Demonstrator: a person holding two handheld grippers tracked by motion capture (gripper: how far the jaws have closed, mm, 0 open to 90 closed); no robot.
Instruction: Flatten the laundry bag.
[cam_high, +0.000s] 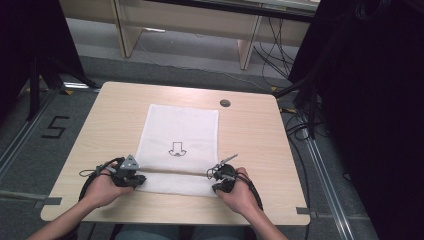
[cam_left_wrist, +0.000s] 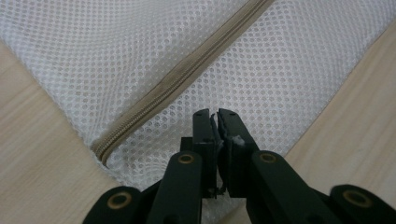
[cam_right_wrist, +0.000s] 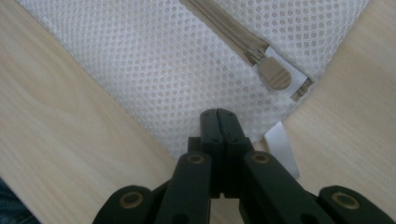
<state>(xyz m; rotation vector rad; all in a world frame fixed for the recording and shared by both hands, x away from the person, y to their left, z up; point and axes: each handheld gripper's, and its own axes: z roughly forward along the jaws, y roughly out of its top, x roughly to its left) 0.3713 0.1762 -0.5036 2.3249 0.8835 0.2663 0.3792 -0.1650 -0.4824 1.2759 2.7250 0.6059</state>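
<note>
A white mesh laundry bag lies flat in the middle of the light wooden bench, its long side running away from the person. A tan zipper crosses it near the edge closest to the person. A small dark outline mark is printed on the mesh; no words in it can be read. On the floor to the left of the bench, a black "5" is marked.

The left tool sits over the bag's near left corner, its jaws drawn together with only a sliver between them, just beside the closed end of the zipper. The right tool sits at the near right corner, jaws pressed together with nothing seen between them. Just beyond it lie the tan zipper pull and a blank white tag sticking out at the bag's edge.
</note>
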